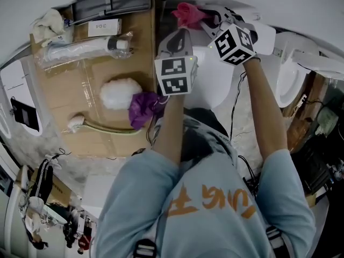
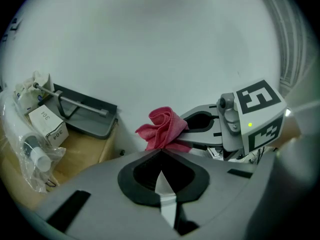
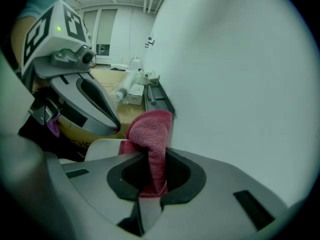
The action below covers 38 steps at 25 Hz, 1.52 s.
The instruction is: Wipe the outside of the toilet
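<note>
Right gripper (image 1: pixel 207 20) fingers clamp a pink cloth (image 1: pixel 188 14), raised near the wall behind the white toilet (image 1: pixel 215 85). Left gripper (image 1: pixel 181 36) fingers are closed, their tips against the cloth's lower fold. The cloth appears off the porcelain, so the outside wipe looks largely undone.

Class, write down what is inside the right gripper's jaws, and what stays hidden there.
A pink cloth is pinched in the right gripper's jaws, its bunched end sticking out past the tips. The cloth covers the spot where the jaws meet.
</note>
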{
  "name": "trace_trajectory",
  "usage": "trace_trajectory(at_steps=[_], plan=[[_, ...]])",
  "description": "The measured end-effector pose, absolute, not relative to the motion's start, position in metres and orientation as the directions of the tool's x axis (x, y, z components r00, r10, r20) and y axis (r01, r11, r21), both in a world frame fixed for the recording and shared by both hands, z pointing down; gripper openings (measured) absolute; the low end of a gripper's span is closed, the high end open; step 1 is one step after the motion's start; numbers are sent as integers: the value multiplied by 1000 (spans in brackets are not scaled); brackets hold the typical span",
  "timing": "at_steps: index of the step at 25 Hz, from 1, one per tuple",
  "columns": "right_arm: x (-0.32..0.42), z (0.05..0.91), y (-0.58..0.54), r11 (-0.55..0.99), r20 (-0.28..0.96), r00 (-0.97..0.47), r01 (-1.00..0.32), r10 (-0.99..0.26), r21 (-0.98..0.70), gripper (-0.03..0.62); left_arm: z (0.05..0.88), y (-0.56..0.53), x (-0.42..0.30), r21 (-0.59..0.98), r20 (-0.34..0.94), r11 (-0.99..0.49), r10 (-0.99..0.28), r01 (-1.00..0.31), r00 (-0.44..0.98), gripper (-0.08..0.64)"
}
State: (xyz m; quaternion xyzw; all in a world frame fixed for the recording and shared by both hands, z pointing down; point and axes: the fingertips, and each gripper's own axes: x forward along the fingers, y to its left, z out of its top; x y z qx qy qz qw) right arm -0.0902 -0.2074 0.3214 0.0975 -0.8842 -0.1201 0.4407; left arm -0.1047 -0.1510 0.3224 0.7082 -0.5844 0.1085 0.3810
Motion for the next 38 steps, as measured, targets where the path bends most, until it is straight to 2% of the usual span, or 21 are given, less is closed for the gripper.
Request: trace_trajectory(at_steps=[38], plan=[[35, 320, -252, 890, 703, -566, -397, -430, 225, 66, 322, -161, -30, 402, 607, -145, -697, -904, 382, 25]])
